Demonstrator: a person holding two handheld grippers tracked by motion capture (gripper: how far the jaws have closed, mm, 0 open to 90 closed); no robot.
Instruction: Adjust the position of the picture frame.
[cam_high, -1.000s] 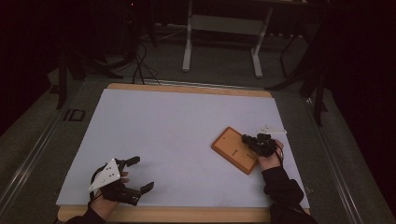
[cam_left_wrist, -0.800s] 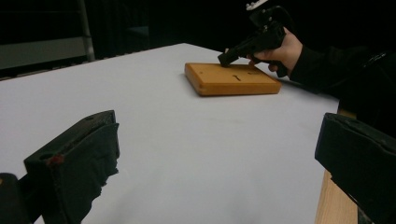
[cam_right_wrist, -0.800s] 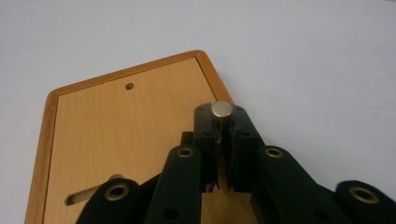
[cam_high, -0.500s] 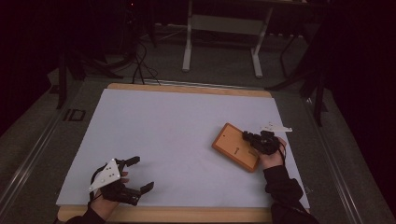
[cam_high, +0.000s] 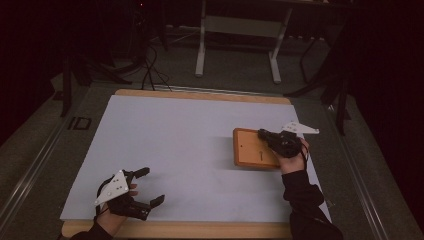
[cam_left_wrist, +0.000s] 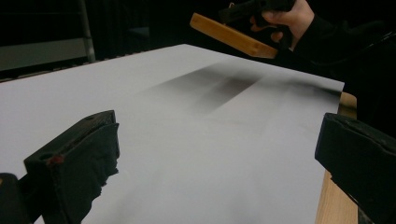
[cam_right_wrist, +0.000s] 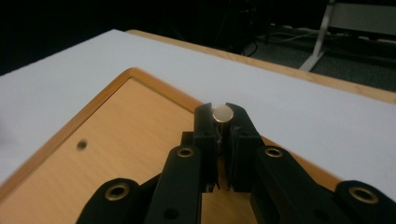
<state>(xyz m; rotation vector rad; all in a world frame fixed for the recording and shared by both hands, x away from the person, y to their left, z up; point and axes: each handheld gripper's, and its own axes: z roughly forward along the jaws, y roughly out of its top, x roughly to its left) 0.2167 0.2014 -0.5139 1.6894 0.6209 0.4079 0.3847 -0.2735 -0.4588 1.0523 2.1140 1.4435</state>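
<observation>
Nearest us, our left gripper (cam_high: 145, 186) rests low with jaws wide apart and nothing between them, apparently kept in reserve. Farther off, our right gripper (cam_right_wrist: 223, 119) is clamped on a metal peg (cam_right_wrist: 222, 113) of the wooden board (cam_high: 252, 148), holding it tilted above the white sheet (cam_high: 180, 145). Beyond lie table legs (cam_high: 201, 45); nothing obstructs.

A flat rectangular wooden board with a raised rim (cam_high: 252, 150) hangs at the right side of the white-topped table with a pale wooden edge (cam_high: 165, 145), its shadow on the sheet to its left. The black right gripper (cam_high: 265, 135) grips its right edge. The black left gripper (cam_high: 150, 186) rests near the front left corner, jaws apart.
</observation>
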